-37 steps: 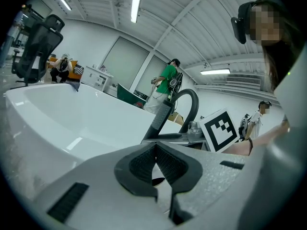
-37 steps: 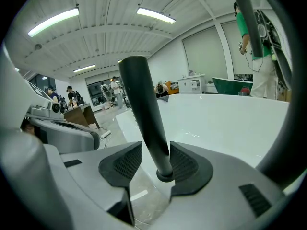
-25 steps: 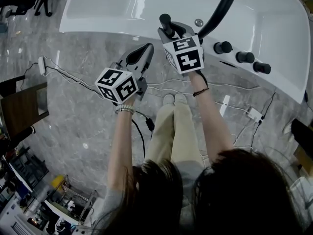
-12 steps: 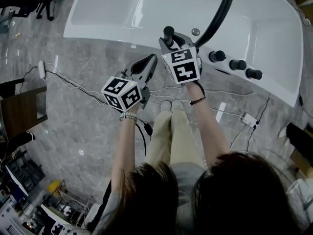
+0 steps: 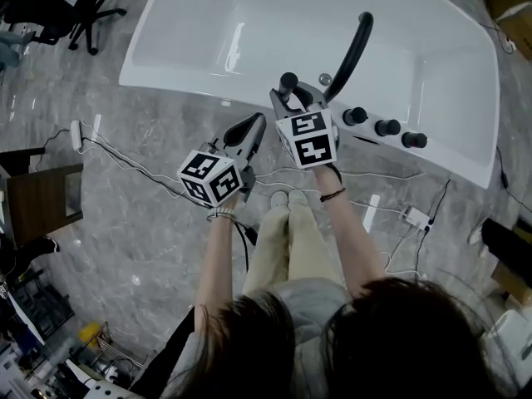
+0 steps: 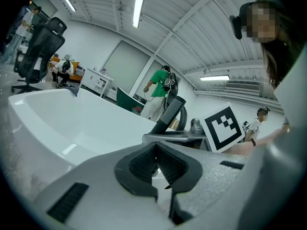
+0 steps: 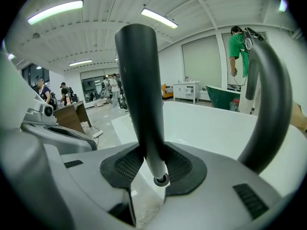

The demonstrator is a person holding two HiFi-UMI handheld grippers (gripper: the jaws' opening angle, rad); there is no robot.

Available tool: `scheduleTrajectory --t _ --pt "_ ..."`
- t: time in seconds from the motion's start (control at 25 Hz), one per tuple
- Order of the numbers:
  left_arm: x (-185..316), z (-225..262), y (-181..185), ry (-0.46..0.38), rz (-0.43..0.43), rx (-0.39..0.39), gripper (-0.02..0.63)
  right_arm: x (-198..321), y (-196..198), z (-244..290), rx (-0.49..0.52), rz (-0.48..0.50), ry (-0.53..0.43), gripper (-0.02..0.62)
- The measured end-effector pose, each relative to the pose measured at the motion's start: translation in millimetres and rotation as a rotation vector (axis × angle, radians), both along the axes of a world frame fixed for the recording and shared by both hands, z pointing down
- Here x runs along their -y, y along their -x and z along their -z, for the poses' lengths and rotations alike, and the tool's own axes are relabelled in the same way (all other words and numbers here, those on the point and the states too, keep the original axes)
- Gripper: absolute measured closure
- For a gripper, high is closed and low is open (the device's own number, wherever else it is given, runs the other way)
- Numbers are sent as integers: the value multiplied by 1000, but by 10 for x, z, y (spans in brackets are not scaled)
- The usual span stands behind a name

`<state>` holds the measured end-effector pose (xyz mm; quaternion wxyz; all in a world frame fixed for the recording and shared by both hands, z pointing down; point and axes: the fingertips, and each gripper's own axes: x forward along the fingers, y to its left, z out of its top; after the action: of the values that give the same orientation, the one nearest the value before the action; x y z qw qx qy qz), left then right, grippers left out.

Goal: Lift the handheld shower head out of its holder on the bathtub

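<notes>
The handheld shower head (image 7: 139, 95) is a dark, slim wand standing upright between the pads of my right gripper (image 7: 152, 164), which is shut on its lower stem. In the head view that gripper (image 5: 291, 90) hovers over the near rim of the white bathtub (image 5: 166, 86), and the wand's black tip (image 5: 288, 80) pokes out above it. A small chrome fitting (image 5: 325, 79) sits on the rim just right of it. My left gripper (image 5: 256, 123) hangs left of and nearer than the right one, over the floor, its pads (image 6: 144, 164) shut on nothing.
A curved black spout (image 5: 353, 48) arches over the tub, with three black knobs (image 5: 386, 127) on the rim to its right. Cables and a power strip (image 5: 413, 217) lie on the grey floor. A wooden table (image 5: 37, 198) stands at the left. People stand in the background.
Both grippers have come up and away from the tub rim, the right one carrying the shower head with it. More of the bathtub shows now.
</notes>
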<state>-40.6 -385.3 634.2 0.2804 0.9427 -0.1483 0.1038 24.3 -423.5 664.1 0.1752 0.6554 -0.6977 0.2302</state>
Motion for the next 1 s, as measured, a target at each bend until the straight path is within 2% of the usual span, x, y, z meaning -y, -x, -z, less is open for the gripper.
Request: scheduleTrajectory --t 1.0 --pt "-166 1192 -204 -122 -21 -107 601 -325 -249 1488 -62 -44 -171 463"
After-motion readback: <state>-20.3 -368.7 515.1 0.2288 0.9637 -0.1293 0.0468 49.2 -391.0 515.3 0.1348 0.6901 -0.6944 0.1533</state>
